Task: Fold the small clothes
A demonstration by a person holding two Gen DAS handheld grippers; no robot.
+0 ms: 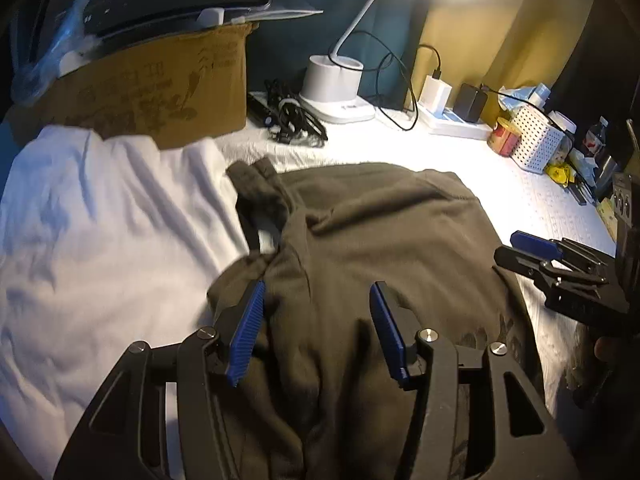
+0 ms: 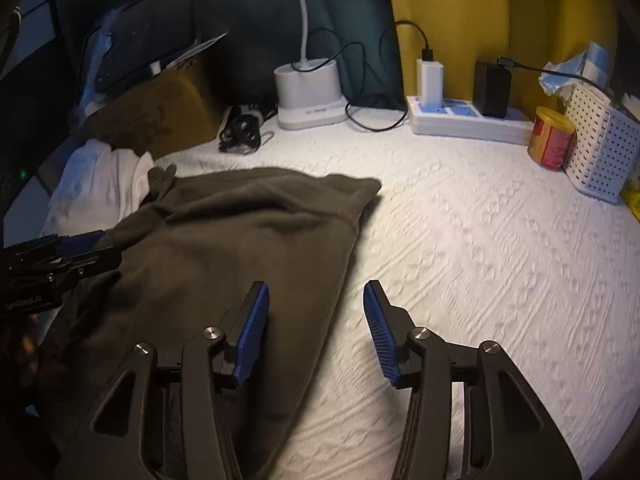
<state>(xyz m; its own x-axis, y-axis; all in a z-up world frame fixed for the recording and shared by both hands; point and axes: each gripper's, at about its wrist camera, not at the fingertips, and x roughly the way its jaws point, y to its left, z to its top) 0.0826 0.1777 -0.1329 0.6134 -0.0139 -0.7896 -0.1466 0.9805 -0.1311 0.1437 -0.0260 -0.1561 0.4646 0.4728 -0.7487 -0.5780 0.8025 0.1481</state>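
Left wrist view: the left gripper (image 1: pixel 318 326) hangs parted over the dark garment (image 1: pixel 380 240), gripping nothing — the cloth lies slack beside the white garment (image 1: pixel 100 232).

Right wrist view: the right gripper (image 2: pixel 316 326) straddles the garment's right edge, half open and empty — probably placed for the next fold.

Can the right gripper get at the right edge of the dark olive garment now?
Probably yes. The right gripper is open, and the dark olive garment has its edge lying flat between the fingers, with nothing over it.
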